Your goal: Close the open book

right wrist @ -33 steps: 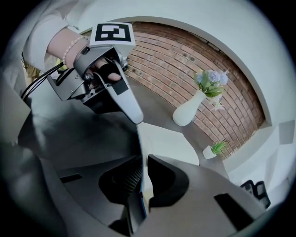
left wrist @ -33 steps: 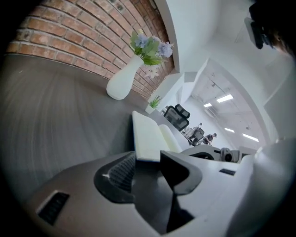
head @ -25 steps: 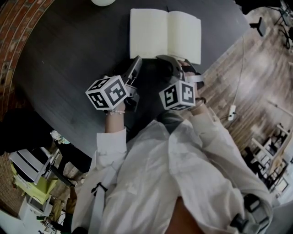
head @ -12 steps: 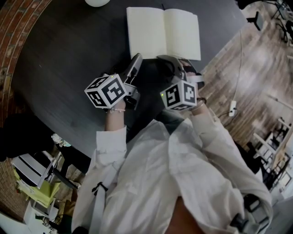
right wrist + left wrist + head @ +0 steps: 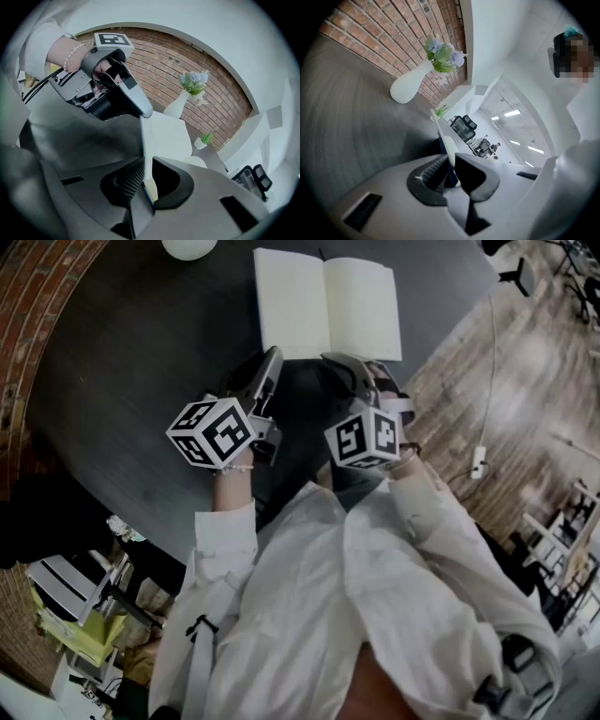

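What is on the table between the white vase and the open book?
Nothing. The head view shows only bare dark table between the white vase and the book.

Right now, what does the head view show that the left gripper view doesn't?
Only the head view: the open book's whole blank spread and the wooden floor. Only the left gripper view: the vase's flowers and an office chair. Both: the dark table, the brick wall, and the left gripper, whose jaws have just been closing onto the open book's edge.
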`<state>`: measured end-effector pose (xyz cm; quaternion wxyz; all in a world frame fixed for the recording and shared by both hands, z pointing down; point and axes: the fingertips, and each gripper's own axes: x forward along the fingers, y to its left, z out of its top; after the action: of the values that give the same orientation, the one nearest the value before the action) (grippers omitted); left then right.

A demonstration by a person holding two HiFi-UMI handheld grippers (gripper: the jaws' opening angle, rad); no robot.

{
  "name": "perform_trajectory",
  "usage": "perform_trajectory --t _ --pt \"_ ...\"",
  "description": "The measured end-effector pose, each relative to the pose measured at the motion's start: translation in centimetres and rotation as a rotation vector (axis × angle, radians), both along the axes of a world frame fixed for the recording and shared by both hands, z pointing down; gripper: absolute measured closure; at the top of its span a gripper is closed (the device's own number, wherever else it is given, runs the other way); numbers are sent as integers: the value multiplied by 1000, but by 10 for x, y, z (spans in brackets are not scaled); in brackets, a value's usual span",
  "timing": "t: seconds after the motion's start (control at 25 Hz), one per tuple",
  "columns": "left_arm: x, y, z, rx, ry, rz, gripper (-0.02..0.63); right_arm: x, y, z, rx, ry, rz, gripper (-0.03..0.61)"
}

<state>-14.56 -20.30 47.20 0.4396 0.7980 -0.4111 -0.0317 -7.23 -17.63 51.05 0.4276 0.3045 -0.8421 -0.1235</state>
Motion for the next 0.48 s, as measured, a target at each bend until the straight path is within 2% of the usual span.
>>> perform_trajectory --t 0.48 --pt "48 0 -39 75 -105 17 580 68 -4 -36 -77 -210 102 561"
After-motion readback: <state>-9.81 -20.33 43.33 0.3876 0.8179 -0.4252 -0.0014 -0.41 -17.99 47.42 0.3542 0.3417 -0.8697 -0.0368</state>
